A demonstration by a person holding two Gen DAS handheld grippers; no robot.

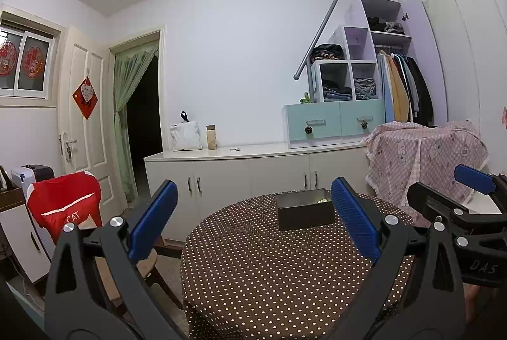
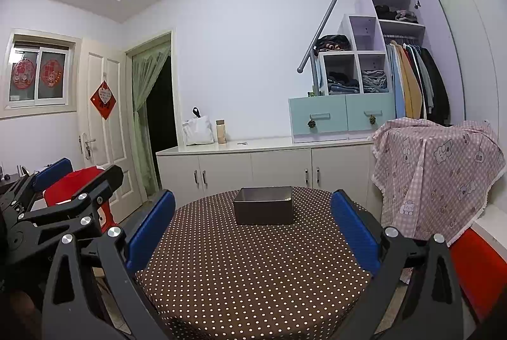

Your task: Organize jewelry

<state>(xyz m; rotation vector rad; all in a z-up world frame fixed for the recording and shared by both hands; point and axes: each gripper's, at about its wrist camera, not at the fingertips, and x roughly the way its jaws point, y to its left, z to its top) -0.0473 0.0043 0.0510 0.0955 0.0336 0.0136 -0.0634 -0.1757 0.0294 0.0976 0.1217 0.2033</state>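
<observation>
A dark rectangular box (image 1: 304, 209) stands at the far side of a round table with a brown polka-dot cloth (image 1: 269, 276). Something pale, perhaps beads (image 1: 322, 200), shows inside its right end. The box also shows in the right wrist view (image 2: 263, 205), its contents hidden there. My left gripper (image 1: 253, 219) is open and empty, held above the table's near side. My right gripper (image 2: 253, 219) is open and empty, also short of the box. Each gripper shows at the edge of the other's view, the right (image 1: 456, 197) and the left (image 2: 63, 181).
A chair with a red shirt (image 1: 65, 207) stands left of the table. A pink checked cloth (image 2: 437, 169) covers something at the right. A white cabinet (image 2: 253, 169) runs along the back wall with a bag, a jar and blue drawers on it.
</observation>
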